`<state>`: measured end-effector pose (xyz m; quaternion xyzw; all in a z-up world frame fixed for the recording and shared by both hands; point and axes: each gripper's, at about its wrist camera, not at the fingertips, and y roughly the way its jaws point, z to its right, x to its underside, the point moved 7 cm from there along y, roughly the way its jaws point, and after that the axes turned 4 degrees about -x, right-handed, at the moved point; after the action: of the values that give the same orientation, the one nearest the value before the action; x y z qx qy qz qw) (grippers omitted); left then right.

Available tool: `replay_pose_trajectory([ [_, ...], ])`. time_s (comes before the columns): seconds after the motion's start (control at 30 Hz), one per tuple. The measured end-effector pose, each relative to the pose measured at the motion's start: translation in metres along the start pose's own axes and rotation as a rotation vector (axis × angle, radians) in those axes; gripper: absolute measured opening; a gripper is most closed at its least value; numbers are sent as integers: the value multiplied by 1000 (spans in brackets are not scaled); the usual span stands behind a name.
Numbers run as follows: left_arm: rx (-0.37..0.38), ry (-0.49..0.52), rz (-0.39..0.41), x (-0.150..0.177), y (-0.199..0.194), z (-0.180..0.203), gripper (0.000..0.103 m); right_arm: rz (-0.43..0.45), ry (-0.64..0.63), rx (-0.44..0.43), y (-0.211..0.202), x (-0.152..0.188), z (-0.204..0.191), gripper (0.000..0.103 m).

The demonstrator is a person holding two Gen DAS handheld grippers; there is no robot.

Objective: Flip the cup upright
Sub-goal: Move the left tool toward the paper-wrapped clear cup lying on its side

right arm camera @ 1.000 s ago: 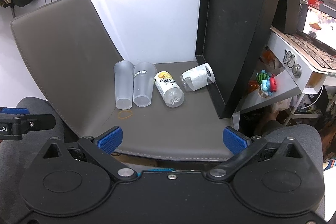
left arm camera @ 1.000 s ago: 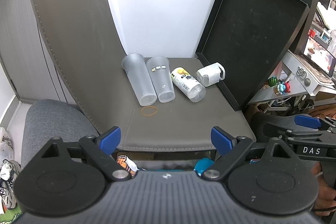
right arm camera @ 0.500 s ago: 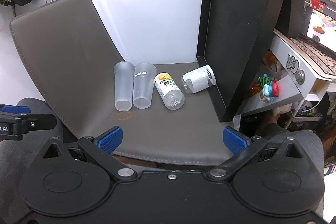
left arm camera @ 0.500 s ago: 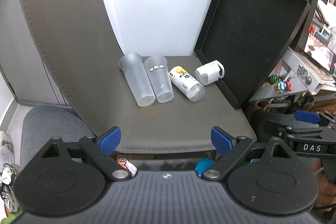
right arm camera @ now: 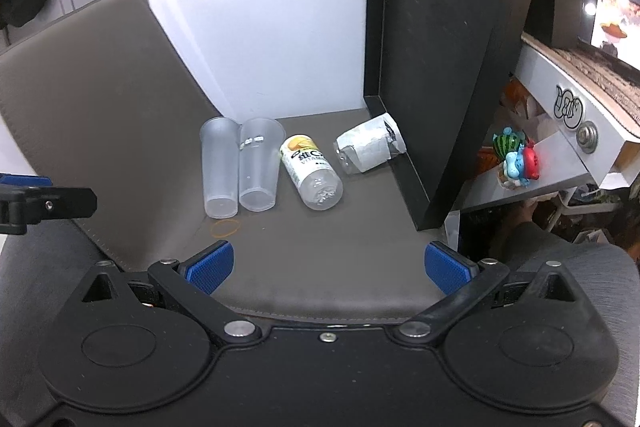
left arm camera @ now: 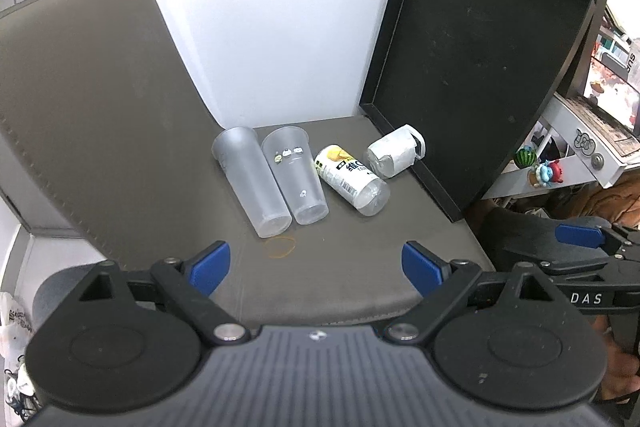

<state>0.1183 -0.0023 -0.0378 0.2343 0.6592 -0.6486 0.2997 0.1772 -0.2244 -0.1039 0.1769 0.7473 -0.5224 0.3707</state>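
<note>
Two clear plastic cups lie on their sides, side by side, on a grey mat (left arm camera: pixel 352 267): a frosted tall cup (left arm camera: pixel 250 181) at the left and a clear cup (left arm camera: pixel 296 179) beside it, bases toward me. They also show in the right wrist view as the frosted cup (right arm camera: pixel 218 167) and the clear cup (right arm camera: pixel 260 163). My left gripper (left arm camera: pixel 316 263) is open and empty, short of the cups. My right gripper (right arm camera: pixel 328 263) is open and empty, also short of them.
A bottle with a yellow label (left arm camera: pixel 352 179) and a paper-wrapped cup (left arm camera: pixel 394 151) lie to the right of the cups. A rubber band (left arm camera: pixel 280 247) lies in front of them. A black tray (left arm camera: pixel 472 67) leans upright at the right. A white shelf with toys (right arm camera: pixel 516 159) stands far right.
Both grippers have moved forward toward the cups, which now look larger. Nothing on the mat has moved.
</note>
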Motion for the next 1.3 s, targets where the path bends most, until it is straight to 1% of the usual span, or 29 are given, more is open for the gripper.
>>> replay_pose_trajectory([
  [0.1,10,13,-11,-5,9,5,92,9,14,3,6,-5,5,103],
  [0.2,2,26,-3,-13,18,9,92,19,37,9,10,-10,10,103],
  [0.43,29,61,-6,-32,38,20,92,42,102,22,22,-20,23,103],
  [0.63,37,67,-19,-44,64,25,92,61,151,41,32,-24,35,103],
  [0.83,48,82,-42,-55,88,30,92,65,215,45,44,-23,48,103],
  [1.13,45,135,-60,-74,122,39,91,103,333,26,57,-24,63,103],
  [1.3,48,161,-68,-83,140,43,91,130,358,31,63,-25,69,103],
])
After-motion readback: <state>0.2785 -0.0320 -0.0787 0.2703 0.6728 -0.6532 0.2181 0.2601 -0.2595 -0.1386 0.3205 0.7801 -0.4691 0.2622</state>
